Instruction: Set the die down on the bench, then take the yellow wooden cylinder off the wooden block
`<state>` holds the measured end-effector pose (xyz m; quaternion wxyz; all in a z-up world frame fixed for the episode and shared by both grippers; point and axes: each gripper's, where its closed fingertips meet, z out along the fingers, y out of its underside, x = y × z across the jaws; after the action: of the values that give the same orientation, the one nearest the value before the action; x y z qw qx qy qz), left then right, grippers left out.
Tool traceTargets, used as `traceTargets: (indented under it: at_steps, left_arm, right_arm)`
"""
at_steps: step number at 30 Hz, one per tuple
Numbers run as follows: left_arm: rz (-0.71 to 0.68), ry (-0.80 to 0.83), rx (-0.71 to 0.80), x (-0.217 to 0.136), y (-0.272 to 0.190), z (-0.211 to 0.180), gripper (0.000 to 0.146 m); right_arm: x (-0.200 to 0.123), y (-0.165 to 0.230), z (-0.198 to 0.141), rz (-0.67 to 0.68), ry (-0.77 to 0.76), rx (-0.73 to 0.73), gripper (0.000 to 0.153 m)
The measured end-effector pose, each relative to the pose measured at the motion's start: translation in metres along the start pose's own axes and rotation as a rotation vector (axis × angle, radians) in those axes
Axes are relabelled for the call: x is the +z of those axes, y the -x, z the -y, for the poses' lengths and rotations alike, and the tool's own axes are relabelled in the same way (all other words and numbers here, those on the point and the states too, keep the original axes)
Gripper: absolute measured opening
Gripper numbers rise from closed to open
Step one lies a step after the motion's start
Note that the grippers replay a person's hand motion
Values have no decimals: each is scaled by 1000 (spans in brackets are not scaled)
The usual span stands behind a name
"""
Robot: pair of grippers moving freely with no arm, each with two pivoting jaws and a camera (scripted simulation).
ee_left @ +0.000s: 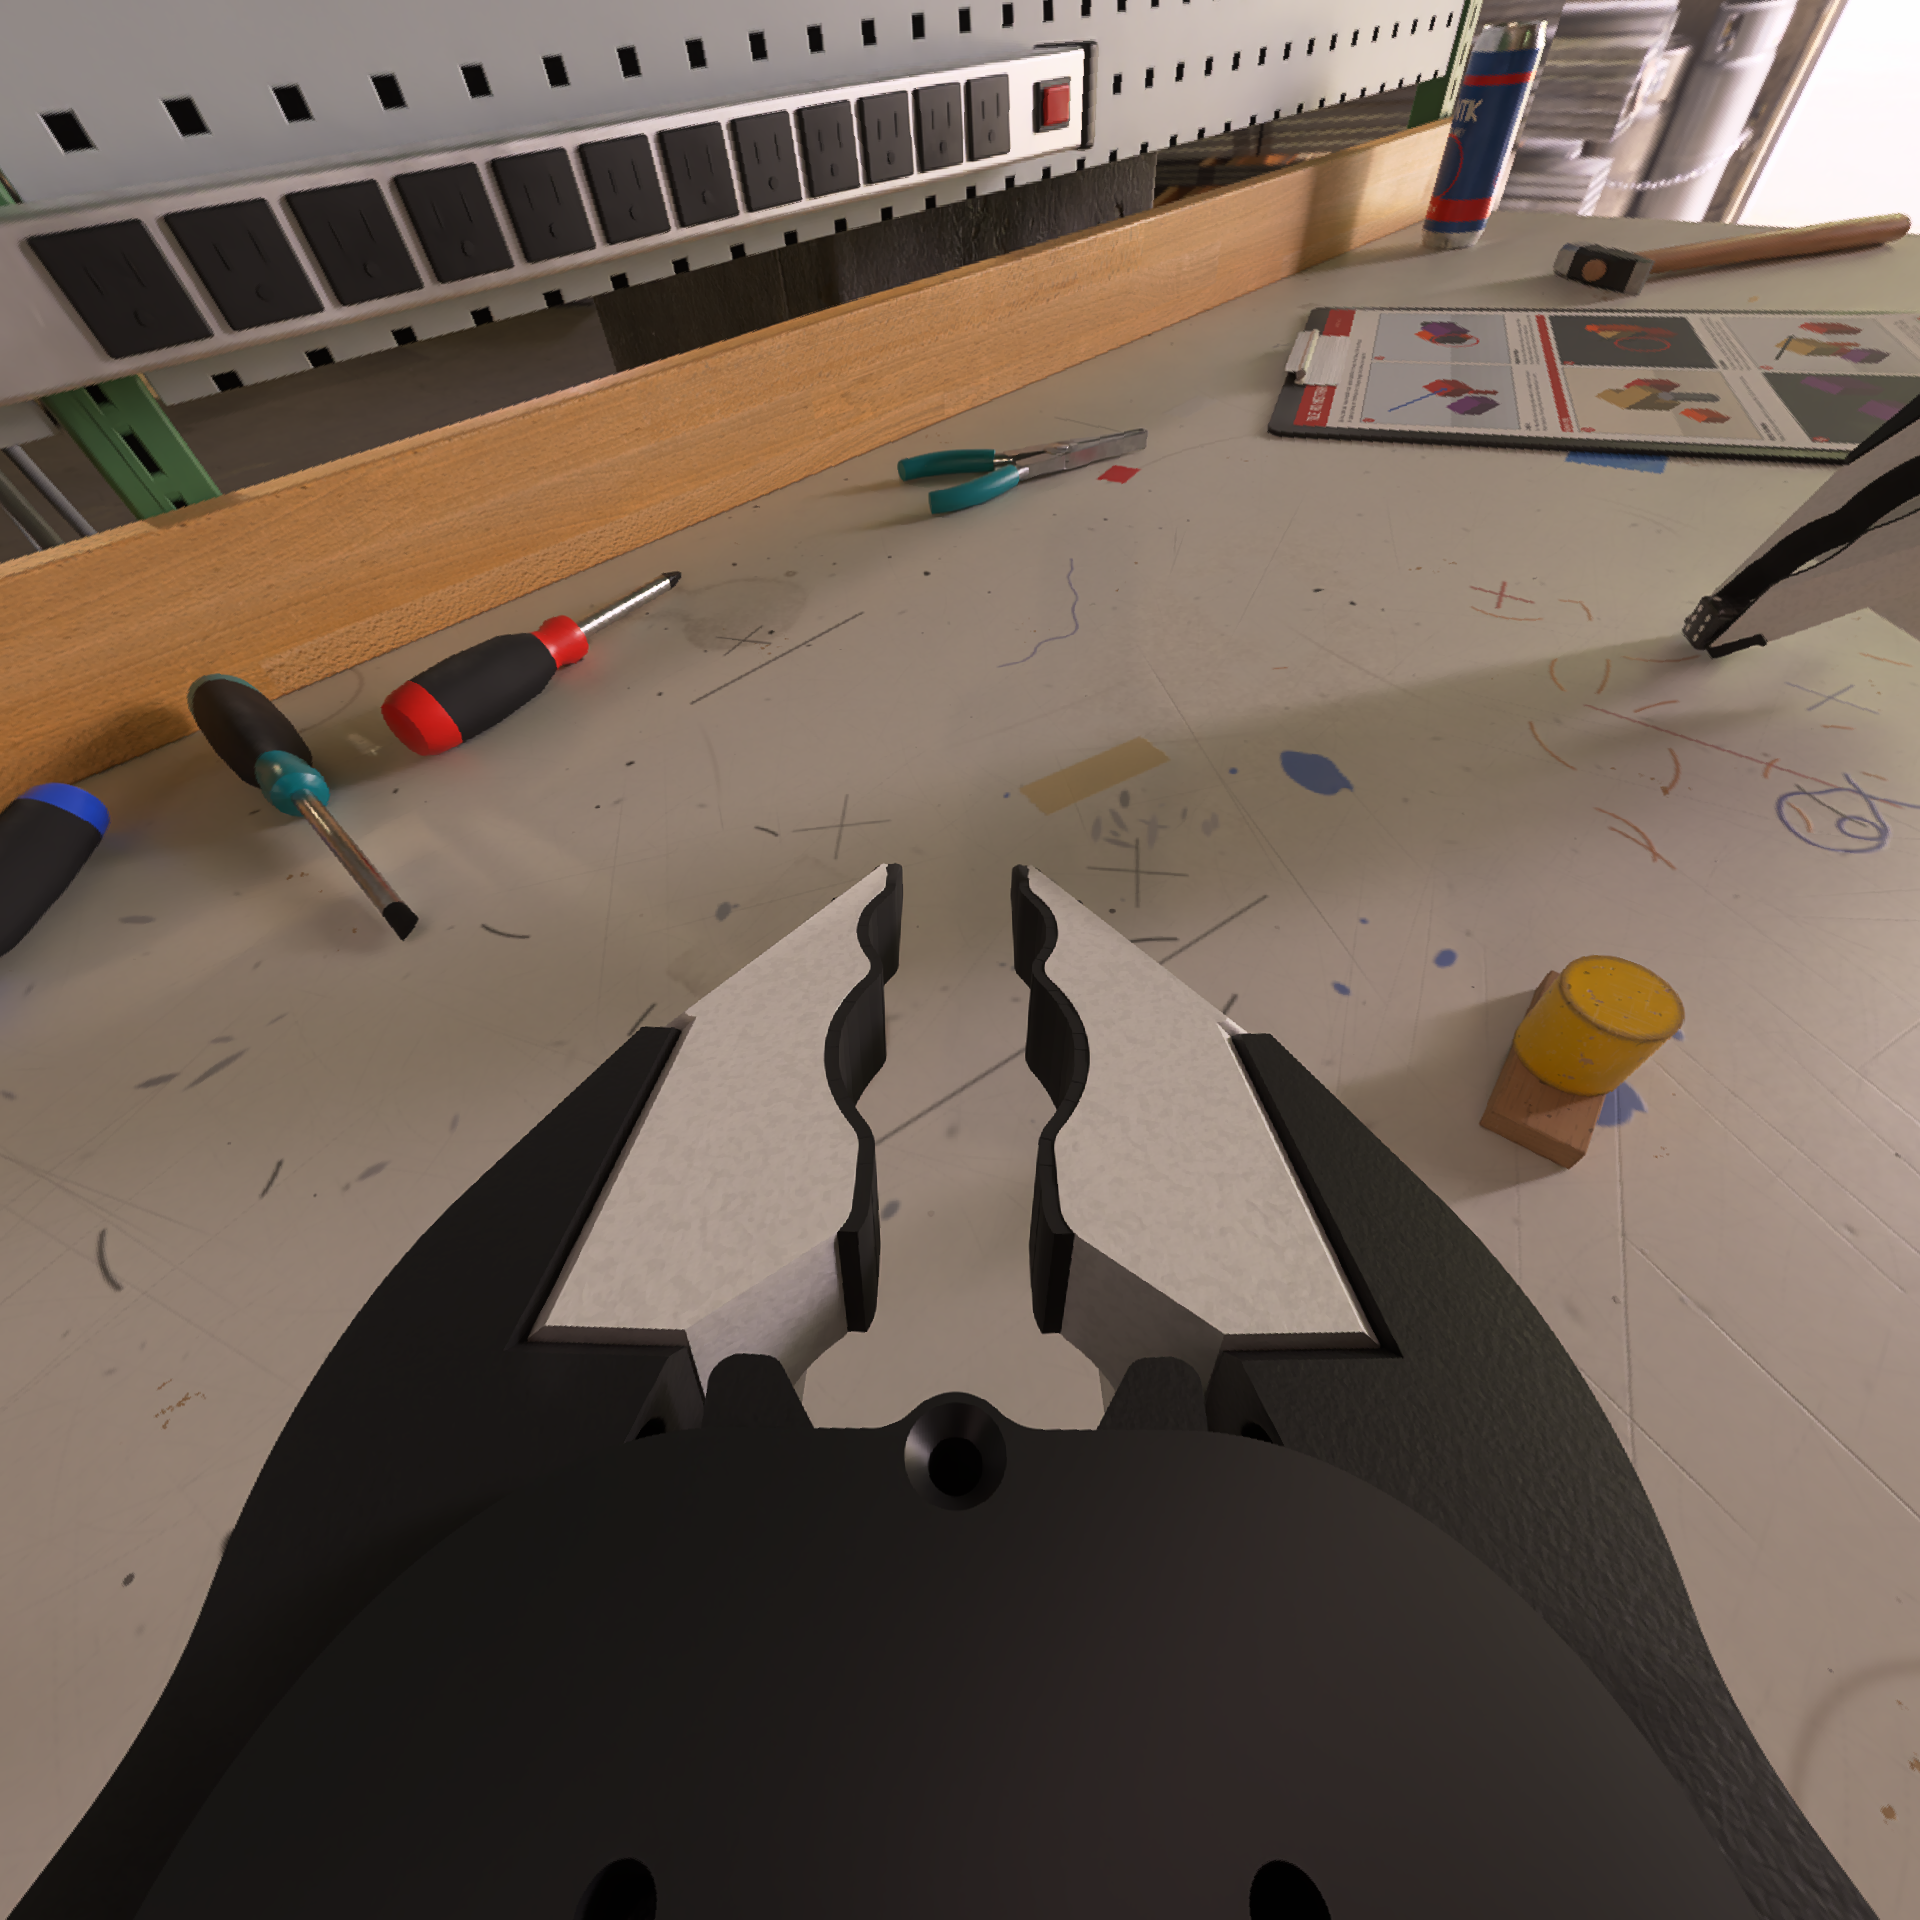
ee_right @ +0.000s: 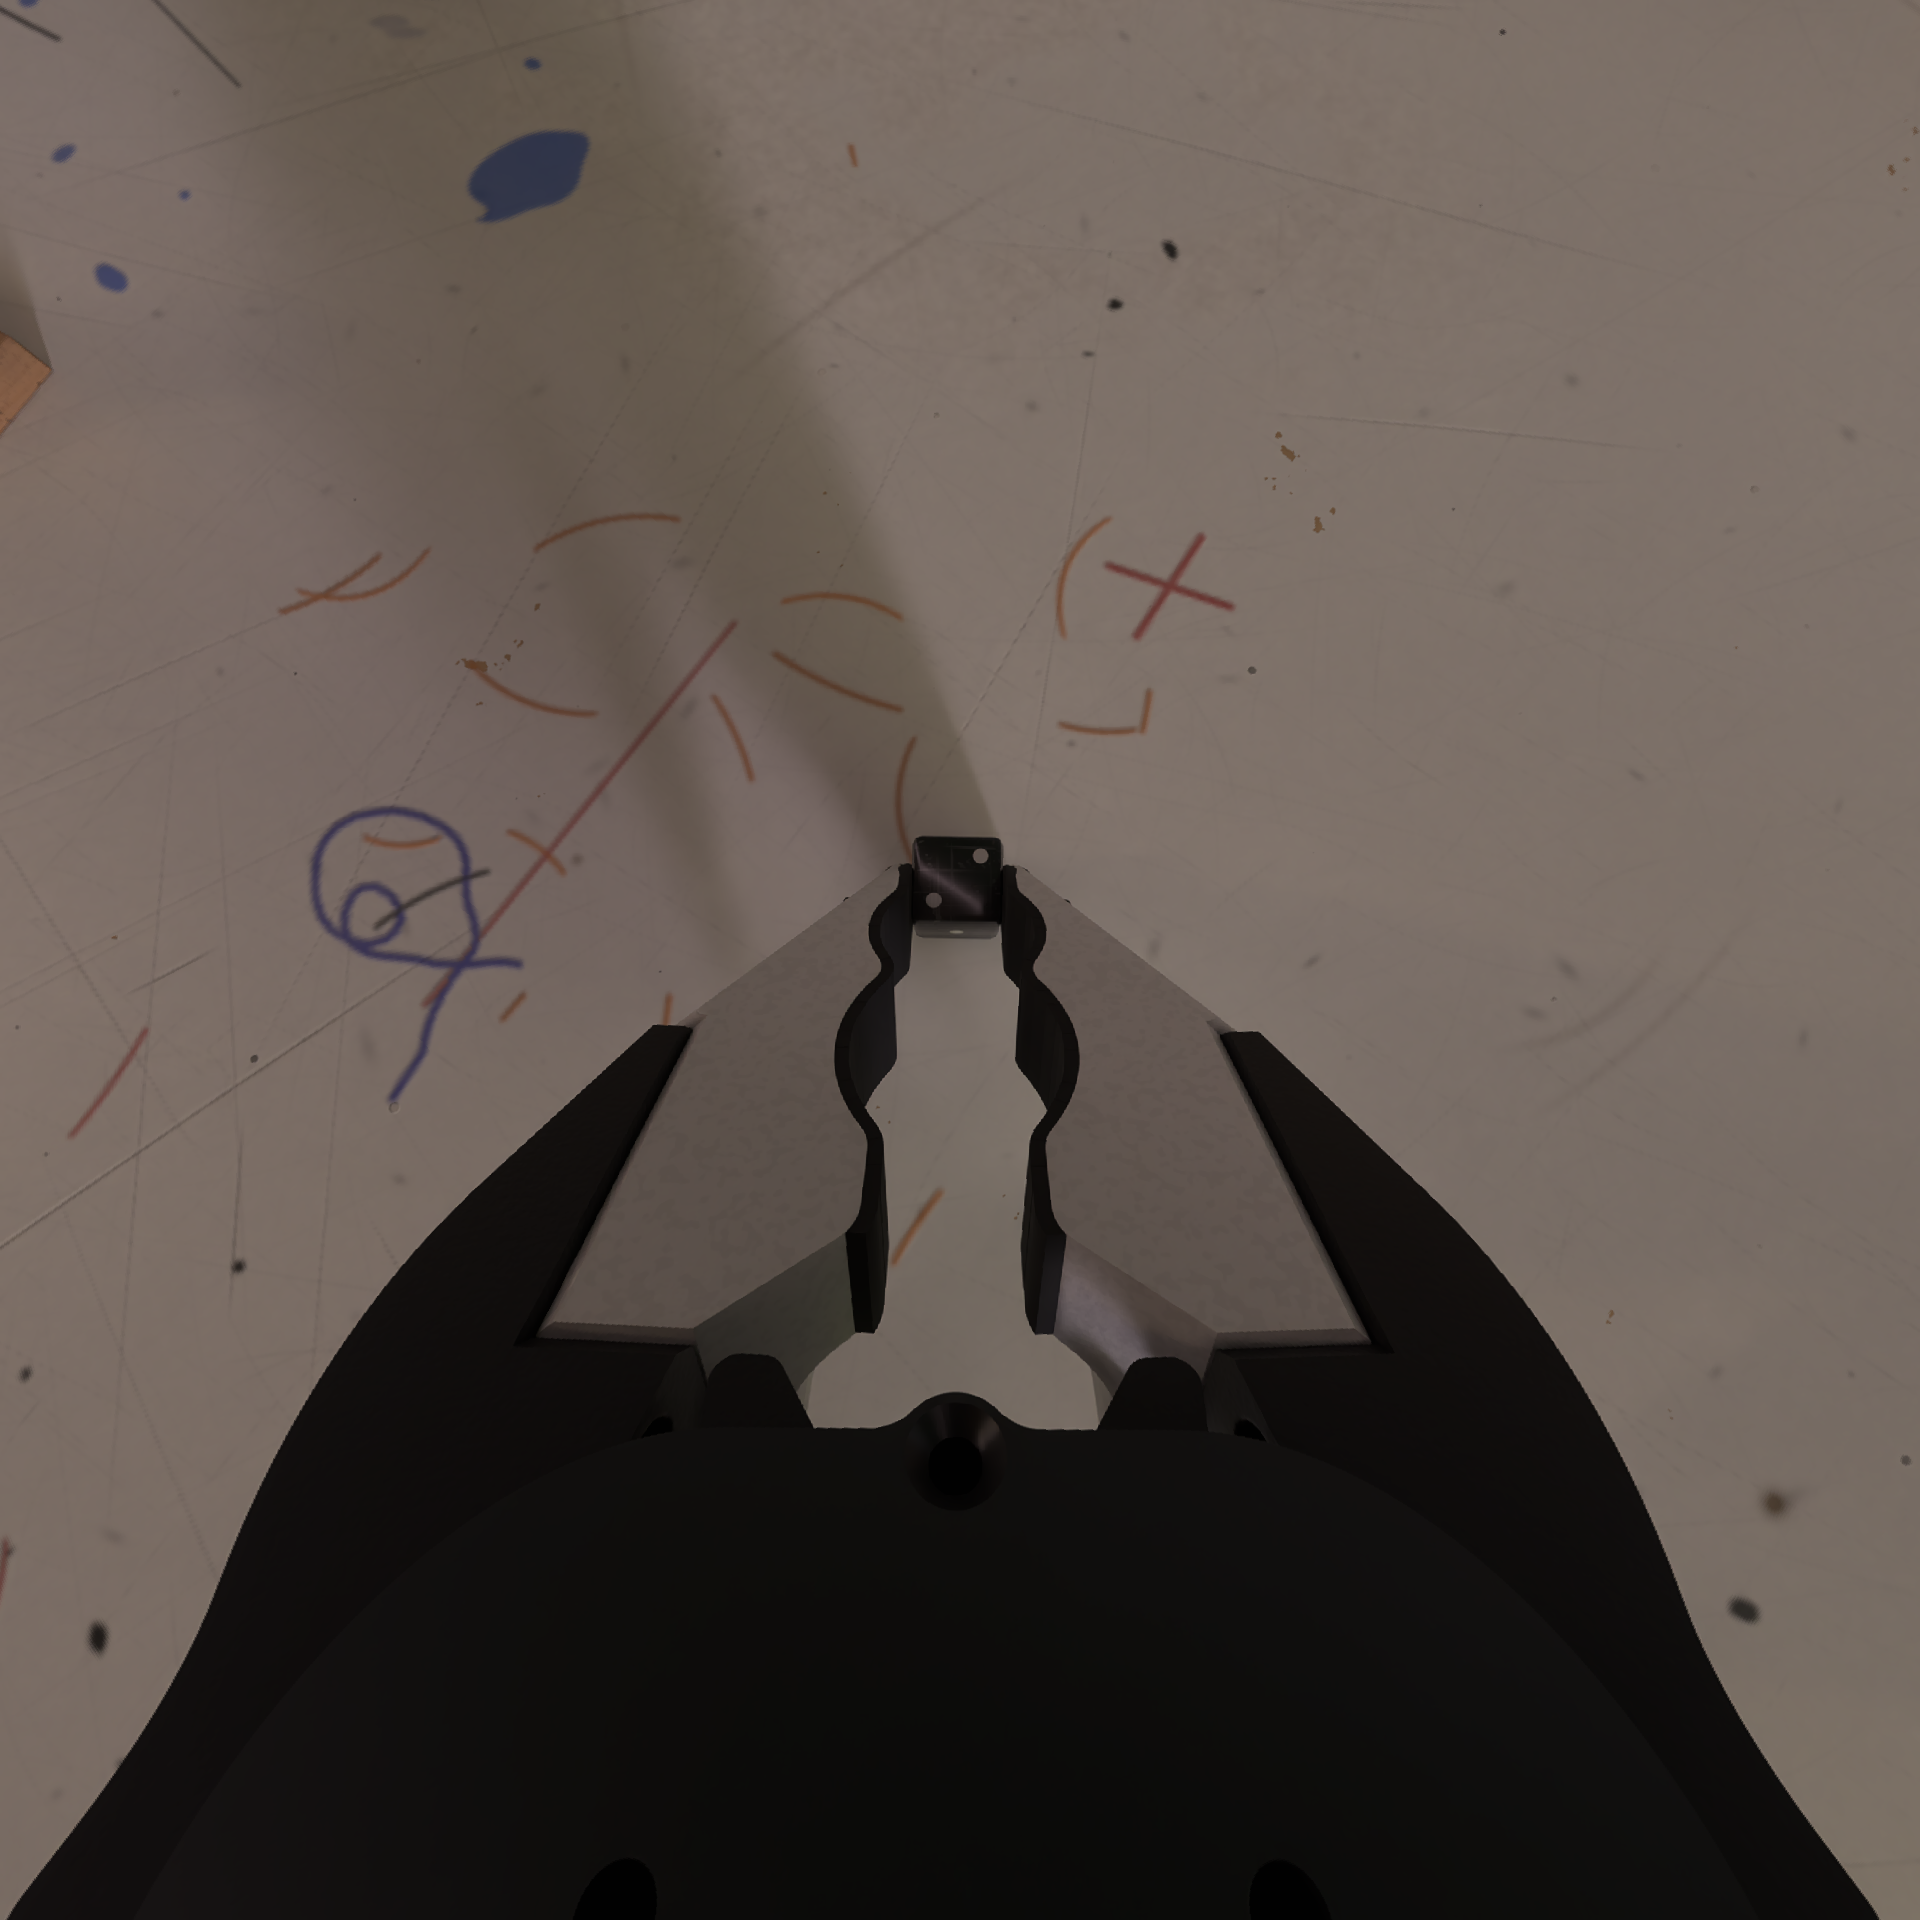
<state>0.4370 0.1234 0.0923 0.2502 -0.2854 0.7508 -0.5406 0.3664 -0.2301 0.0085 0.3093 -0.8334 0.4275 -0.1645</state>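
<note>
Right tongs (ee_right: 957,883) clamped on small black die (ee_right: 957,881), low over bench (ee_right: 1455,727); hard, light, likely slick. Left tongs (ee_left: 957,883) apart, empty. Yellow wooden cylinder (ee_left: 1597,1023) rests tilted on wooden block (ee_left: 1538,1112): rigid, light; grip across curved sides.

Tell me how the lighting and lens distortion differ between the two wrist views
Left wrist view: bright, with a glaring washed-out top right corner; the wide lens bows the wooden rail and power strip. Right wrist view: dim, a broad shadow crossing the bench above the die in the right gripper.
</note>
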Motion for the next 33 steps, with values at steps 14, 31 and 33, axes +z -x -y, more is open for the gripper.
traceTargets:
  at_steps: [14, 31, 33]
  left_arm:
    - [1, 4, 3, 0, 0, -1, 21]
    - [4, -5, -2, -1, 1, 1, 20]
    - [3, -5, 2, -1, 0, 1, 20]
  right_arm:
    - [7, 0, 8, 35, 6, -24, 16]
    - [39, 131, 61, 316, -47, -266, 16]
    - [42, 132, 59, 309, -27, -282, 16]
